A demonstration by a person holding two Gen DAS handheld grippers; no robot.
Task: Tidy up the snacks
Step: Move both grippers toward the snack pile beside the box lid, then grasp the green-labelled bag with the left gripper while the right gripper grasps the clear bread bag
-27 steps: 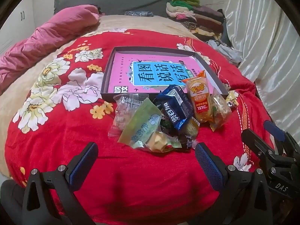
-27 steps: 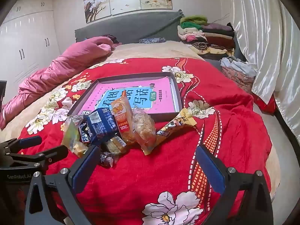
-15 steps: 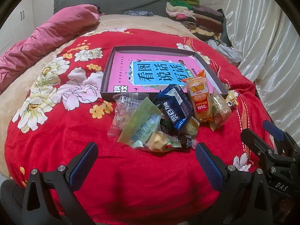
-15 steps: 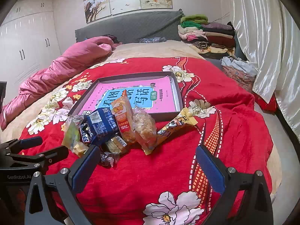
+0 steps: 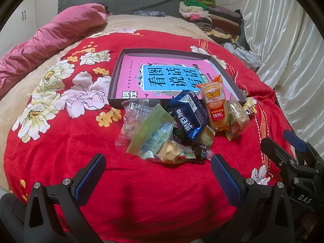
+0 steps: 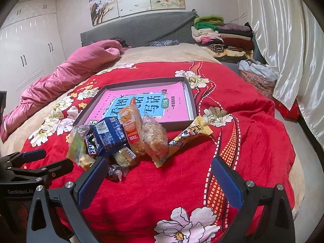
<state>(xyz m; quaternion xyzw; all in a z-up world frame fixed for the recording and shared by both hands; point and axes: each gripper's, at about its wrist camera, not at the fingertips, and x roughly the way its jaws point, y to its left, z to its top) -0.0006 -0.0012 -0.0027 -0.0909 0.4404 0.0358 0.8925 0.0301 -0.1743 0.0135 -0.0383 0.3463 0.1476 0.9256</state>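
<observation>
Here, crinkly bright snack packets lie heaped; both grippers' fingers gape empty.

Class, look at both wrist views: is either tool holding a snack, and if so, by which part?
Nothing is held. The left tool and right tool both stand open and empty, short of the snack pile.

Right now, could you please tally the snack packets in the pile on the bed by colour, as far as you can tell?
Clear packets: 2
Green packet: 1
Blue packets: 2
Orange packet: 1
Yellow packets: 2
Dark small wrapper: 1
Total: 9 visible; more may be buried in the pile.
</observation>
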